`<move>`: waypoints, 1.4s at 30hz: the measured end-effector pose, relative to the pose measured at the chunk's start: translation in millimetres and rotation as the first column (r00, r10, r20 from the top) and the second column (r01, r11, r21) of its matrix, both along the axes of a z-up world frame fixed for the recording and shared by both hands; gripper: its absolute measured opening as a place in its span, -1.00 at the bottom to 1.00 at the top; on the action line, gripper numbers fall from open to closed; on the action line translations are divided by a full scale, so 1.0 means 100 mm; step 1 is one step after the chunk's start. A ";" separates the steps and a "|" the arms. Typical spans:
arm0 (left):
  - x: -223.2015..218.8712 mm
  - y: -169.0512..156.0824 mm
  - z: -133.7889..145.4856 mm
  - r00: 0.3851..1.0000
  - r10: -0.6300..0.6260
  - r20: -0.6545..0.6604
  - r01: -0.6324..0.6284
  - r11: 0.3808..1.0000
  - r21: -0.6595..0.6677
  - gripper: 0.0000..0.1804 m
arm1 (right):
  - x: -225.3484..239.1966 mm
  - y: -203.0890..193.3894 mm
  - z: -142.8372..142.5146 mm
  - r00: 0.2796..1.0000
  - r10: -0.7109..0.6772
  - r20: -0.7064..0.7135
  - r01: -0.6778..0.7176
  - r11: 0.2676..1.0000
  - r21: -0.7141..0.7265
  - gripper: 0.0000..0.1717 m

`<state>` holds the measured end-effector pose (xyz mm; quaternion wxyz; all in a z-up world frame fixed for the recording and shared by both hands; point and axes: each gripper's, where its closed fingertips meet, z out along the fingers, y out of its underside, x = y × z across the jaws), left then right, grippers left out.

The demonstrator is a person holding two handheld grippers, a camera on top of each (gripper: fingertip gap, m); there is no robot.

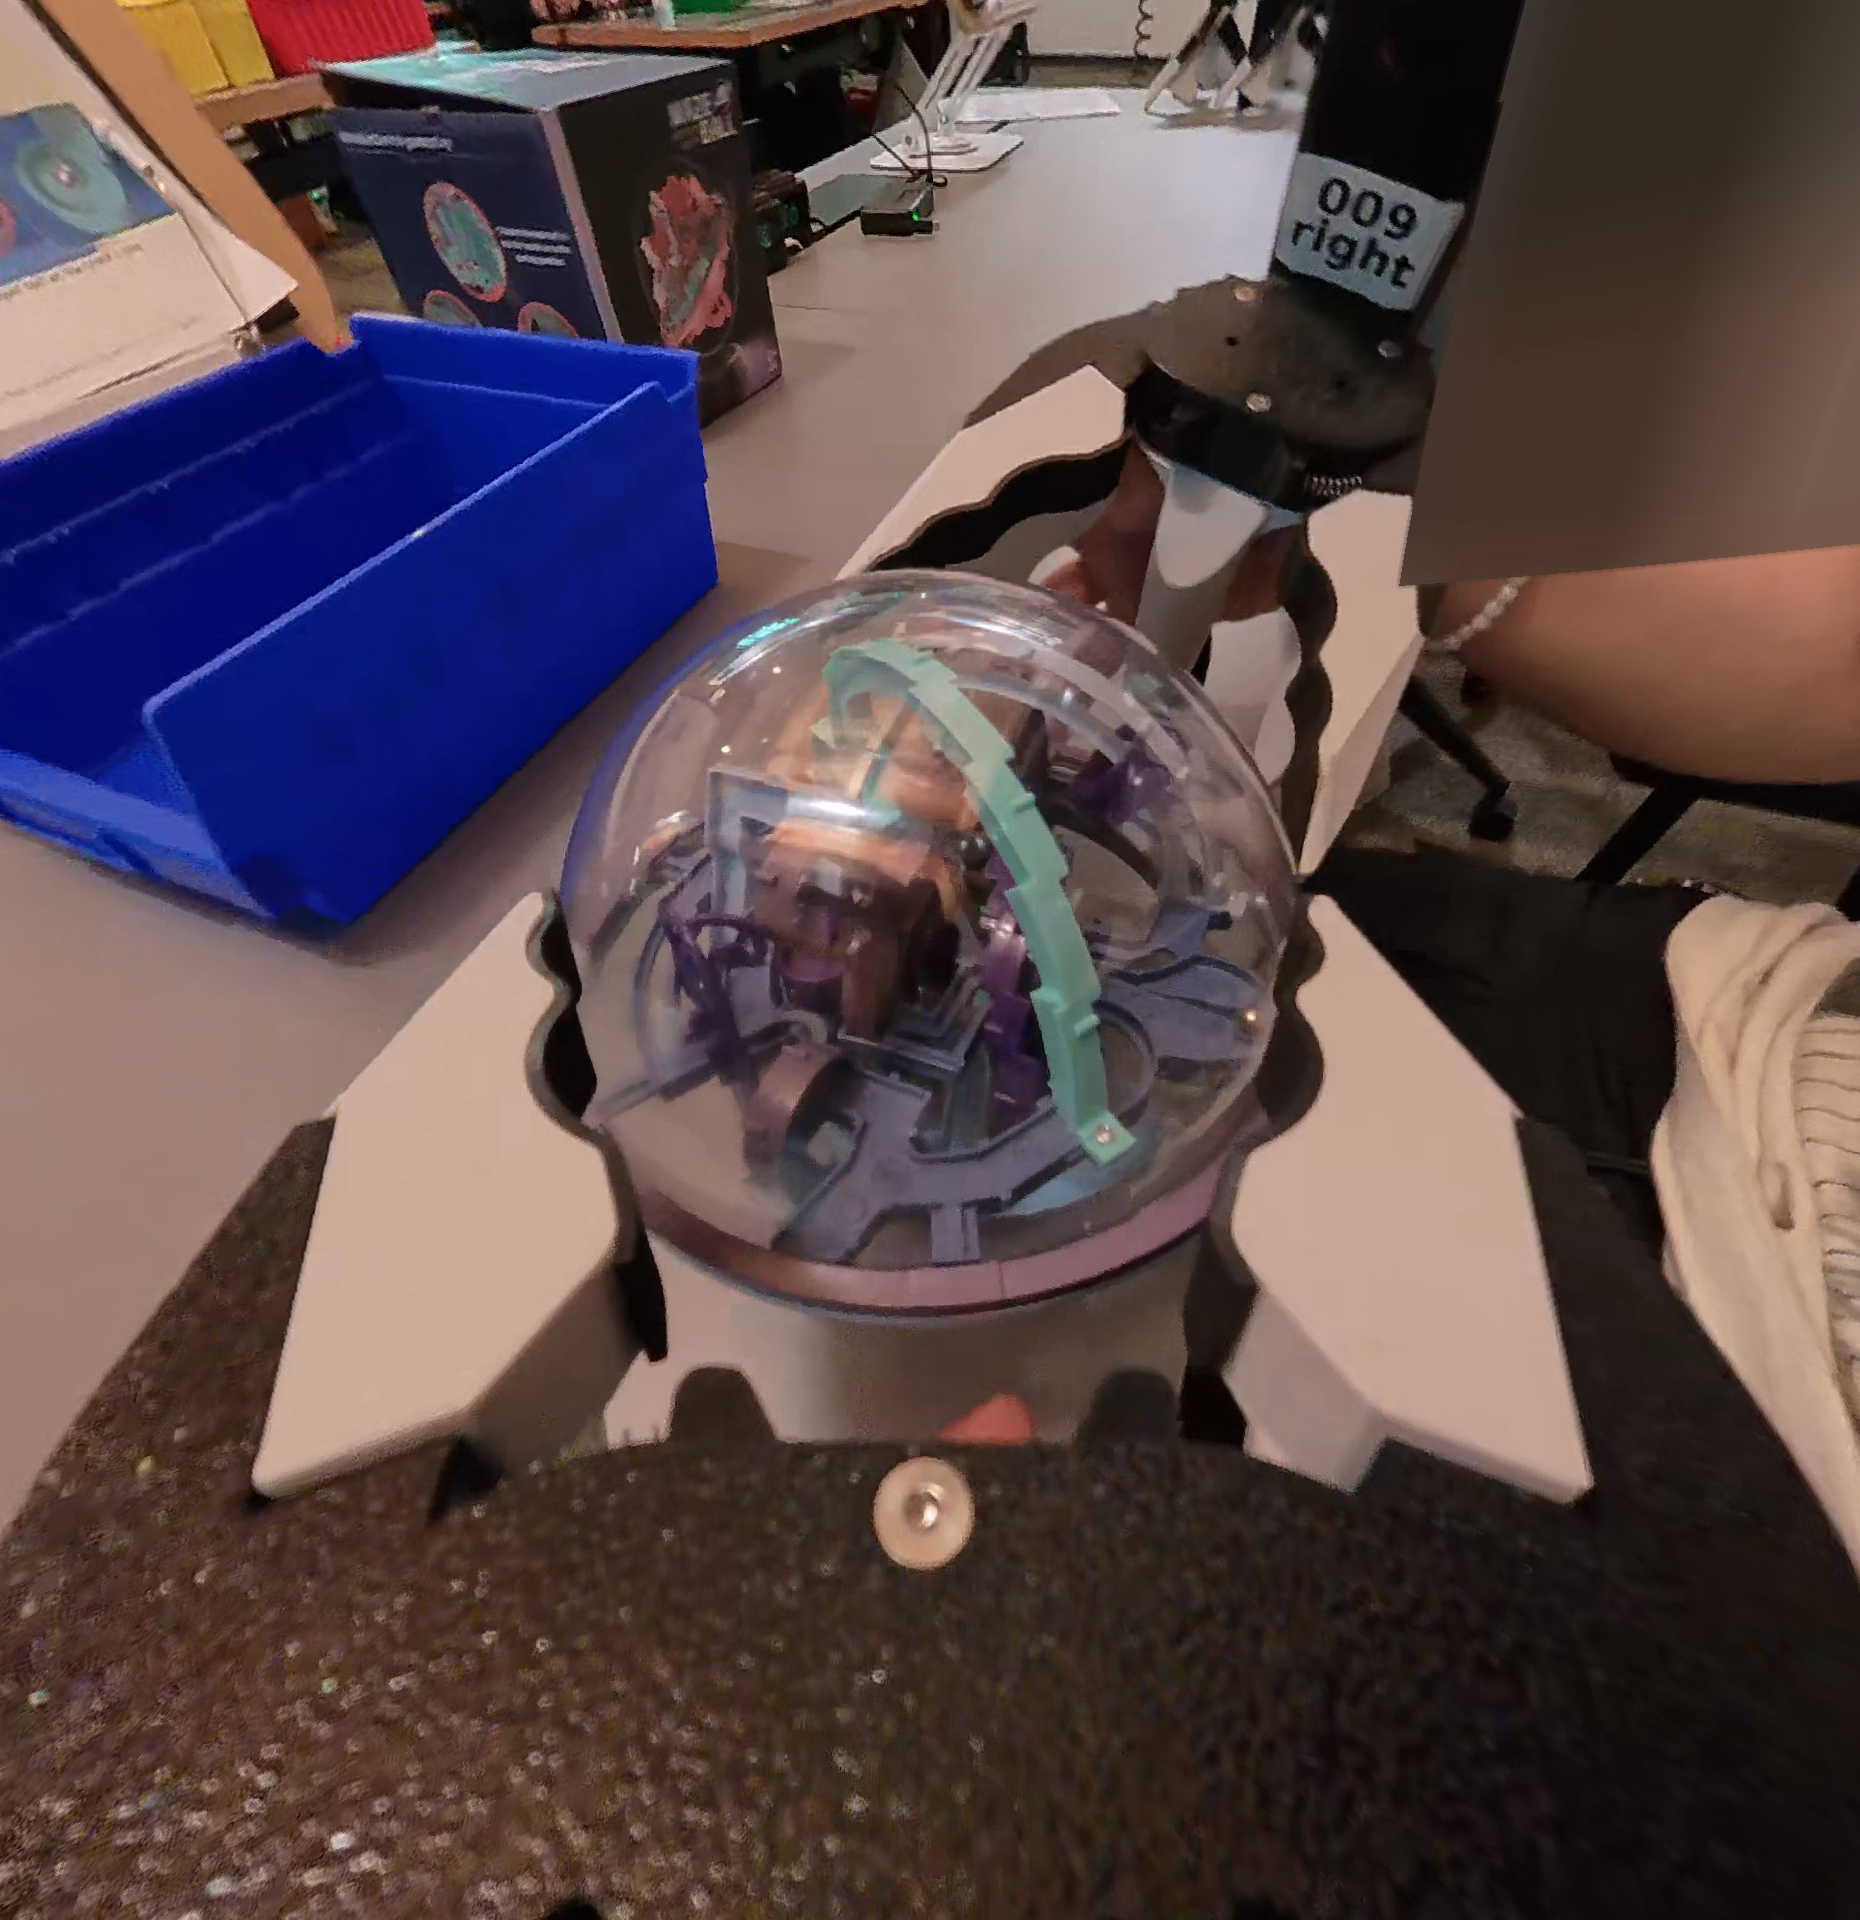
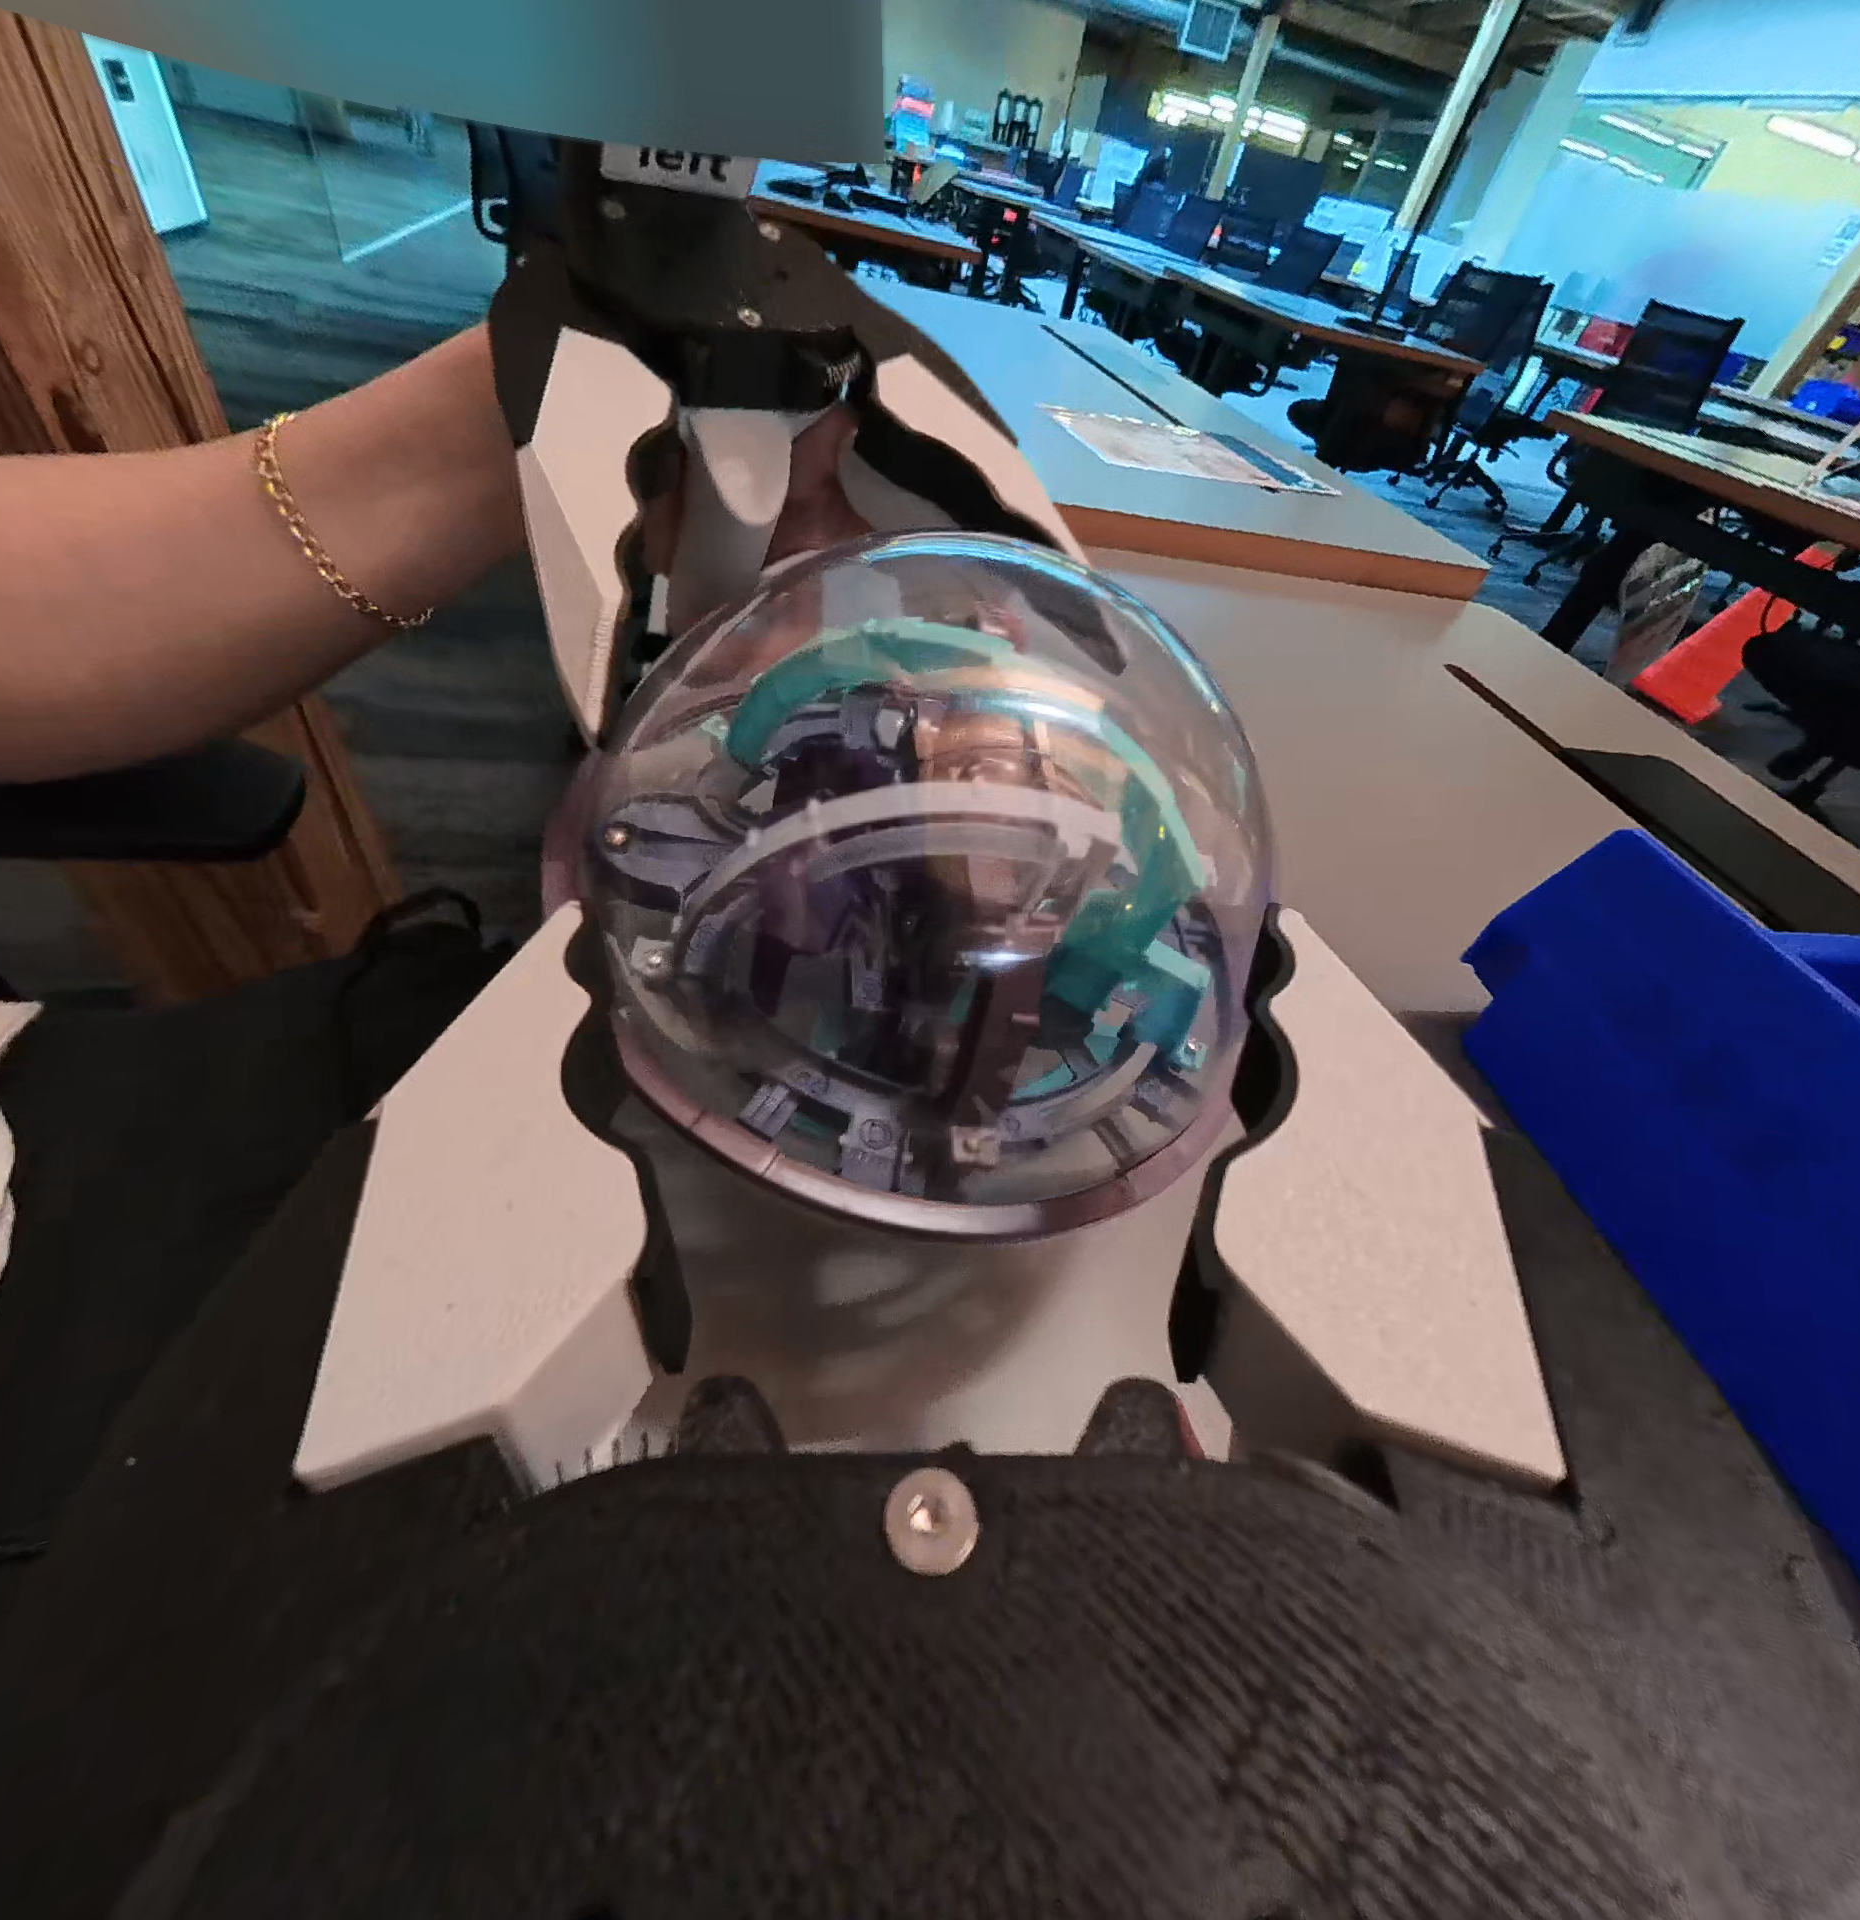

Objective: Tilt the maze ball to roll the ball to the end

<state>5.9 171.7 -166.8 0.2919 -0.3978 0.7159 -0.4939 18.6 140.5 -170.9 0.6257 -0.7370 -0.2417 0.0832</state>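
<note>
The maze ball [image 1: 905, 935] is a clear sphere with teal, purple and brown tracks inside. My left gripper [image 1: 921, 935] is shut on it, its black wavy pads pressing the sphere's left and right sides. My right gripper [image 2: 926, 987] is shut on the same maze ball [image 2: 905, 883] from the opposite side. Each gripper shows beyond the sphere in the other's view: the right one [image 1: 1165, 499] and the left one [image 2: 697, 447]. A small dark ball [image 1: 975, 852] sits beside the teal track, near the sphere's middle. The sphere is held in the air at the table's edge.
A blue bin [image 1: 334, 644] stands on the grey table [image 1: 126, 1039] left of the sphere; it also shows in the right wrist view [image 2: 1684, 1091]. A dark printed box [image 1: 593, 239] stands behind it. A person's arms [image 2: 230, 582] and lap are close by.
</note>
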 end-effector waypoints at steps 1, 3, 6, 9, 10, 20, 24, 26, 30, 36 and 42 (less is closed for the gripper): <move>0.01 0.03 0.00 1.000 0.015 -0.011 -0.015 0.999 -0.030 0.43 | 0.02 0.01 0.00 1.000 -0.008 0.000 0.008 1.000 -0.001 0.37; 0.04 0.08 0.00 0.999 0.041 -0.029 -0.043 0.996 -0.080 0.43 | 0.04 0.02 0.00 1.000 -0.023 0.017 0.023 1.000 0.008 0.35; 0.08 0.10 0.00 0.997 0.061 -0.043 -0.066 0.991 -0.117 0.43 | -0.02 0.00 0.02 0.999 0.002 0.035 -0.003 1.000 0.017 0.47; 0.11 0.10 -0.01 0.995 0.077 -0.067 -0.086 0.985 -0.150 0.43 | -0.02 -0.01 -0.04 0.991 -0.003 0.131 0.001 1.000 0.010 0.56; 0.11 0.10 -0.01 0.994 0.078 -0.071 -0.089 0.983 -0.158 0.43 | 0.00 0.01 -0.05 0.987 -0.016 0.157 0.014 1.000 0.011 0.56; 0.16 0.09 -0.01 0.989 0.114 -0.095 -0.129 0.977 -0.167 0.43 | 0.12 0.08 -0.12 0.985 -0.069 0.159 0.068 0.998 0.014 0.51; 0.17 0.09 -0.01 0.987 0.128 -0.099 -0.143 0.976 -0.167 0.43 | 0.14 0.07 -0.13 0.987 -0.067 0.146 0.067 0.998 0.006 0.51; 0.19 0.08 0.00 0.984 0.142 -0.104 -0.158 0.973 -0.167 0.43 | 0.16 0.07 -0.13 0.988 -0.071 0.136 0.072 0.997 -0.007 0.51; 0.21 0.06 -0.01 0.976 0.172 -0.133 -0.192 0.968 -0.159 0.43 | 0.06 0.03 0.02 0.993 -0.050 0.111 0.048 0.999 0.025 0.56; 0.18 -0.05 -0.08 0.955 0.193 -0.224 -0.223 0.967 -0.120 0.43 | 0.06 0.11 -0.04 0.964 -0.119 0.237 0.115 0.993 0.031 0.68; 0.03 -0.07 -0.10 0.977 0.113 -0.179 -0.111 0.994 0.022 0.32 | 0.13 0.04 -0.15 0.943 -0.052 0.328 0.036 0.998 0.055 0.72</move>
